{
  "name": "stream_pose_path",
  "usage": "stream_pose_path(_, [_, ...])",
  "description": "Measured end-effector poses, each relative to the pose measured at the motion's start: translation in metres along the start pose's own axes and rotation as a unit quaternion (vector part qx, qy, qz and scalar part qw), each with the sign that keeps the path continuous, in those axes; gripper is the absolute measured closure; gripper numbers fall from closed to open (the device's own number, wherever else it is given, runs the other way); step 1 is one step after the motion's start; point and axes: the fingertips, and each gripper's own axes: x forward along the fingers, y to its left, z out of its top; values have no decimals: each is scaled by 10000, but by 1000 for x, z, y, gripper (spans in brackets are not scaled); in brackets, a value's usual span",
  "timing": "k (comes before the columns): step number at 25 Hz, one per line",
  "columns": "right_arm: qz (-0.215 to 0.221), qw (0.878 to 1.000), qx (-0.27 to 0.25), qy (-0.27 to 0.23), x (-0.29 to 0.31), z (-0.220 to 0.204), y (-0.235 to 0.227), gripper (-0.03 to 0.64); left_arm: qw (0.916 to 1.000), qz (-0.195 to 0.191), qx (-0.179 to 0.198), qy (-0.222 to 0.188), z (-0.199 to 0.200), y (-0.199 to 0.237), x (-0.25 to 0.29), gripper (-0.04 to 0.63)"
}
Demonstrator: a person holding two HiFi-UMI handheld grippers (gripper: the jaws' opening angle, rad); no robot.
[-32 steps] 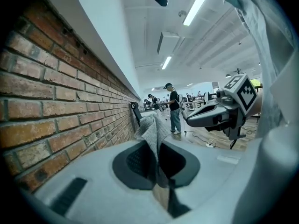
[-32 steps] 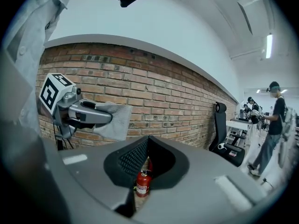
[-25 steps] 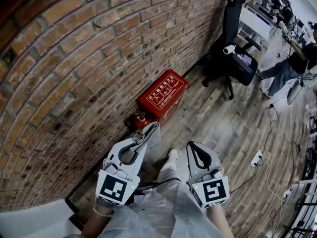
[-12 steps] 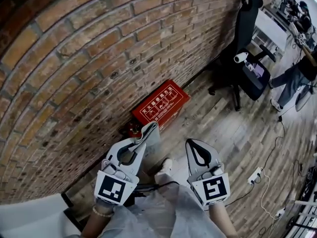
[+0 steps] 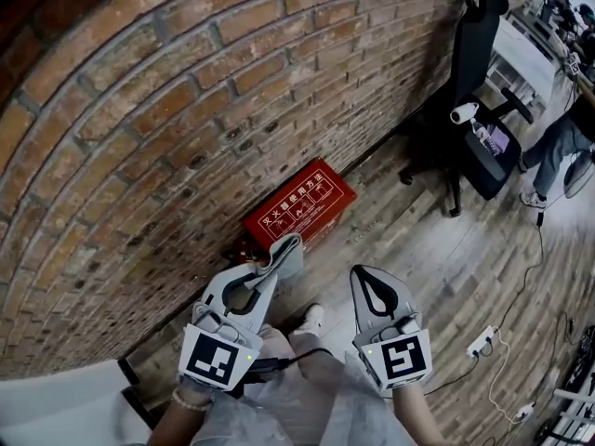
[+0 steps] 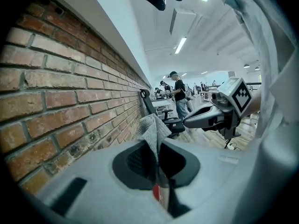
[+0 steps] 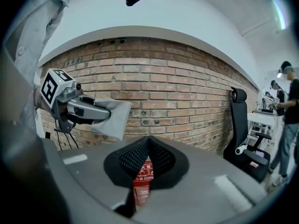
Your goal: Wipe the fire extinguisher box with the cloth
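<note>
The red fire extinguisher box [image 5: 297,205] lies on the wooden floor against the brick wall, white print on its lid; a strip of the box [image 7: 141,175] shows through the right jaws. My left gripper [image 5: 282,248] is shut on a grey cloth [image 5: 286,256] that sticks up past its tips, held in the air short of the box. The cloth [image 6: 152,129] rises between the left jaws, and the cloth [image 7: 112,117] hangs from the left gripper [image 7: 105,113] in the right gripper view. My right gripper [image 5: 358,272] is shut and holds nothing.
A black office chair [image 5: 469,110] stands right of the box by the wall. A white power strip [image 5: 481,342] and cables lie on the floor at the right. People sit at desks at the far right. A small red object [image 5: 244,247] sits left of the box.
The view has shifted forward along the wall: the box now lies closer to the left gripper's tips. Both grippers keep their pose, the cloth still held.
</note>
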Motion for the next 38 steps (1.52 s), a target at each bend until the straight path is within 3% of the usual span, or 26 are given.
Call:
stream_pose_path(12, [-135,9989,259,363,37,-43,-21,609,9992,-227,-283,154,-34,21,43,583])
stream_pose_path(21, [-213,9989,-55,422,69,-68,-43,611,9964,-409,-643,380,-77,33,85,583])
stream_pose_path(30, [-113,9985,-69,536,107,-104,-61,611,9924,-272,-1114,438,-116,48,132,583])
stream_pose_path(33, [-82,9976,-320,611,120,-114,-64,611,9918,-172,-1182,458,-126,54,145,583])
stream_pose_path(38, [-92,9980,-273,559,134,-124,-72,610,9905,-58,-1307,428,-140,61,174,583])
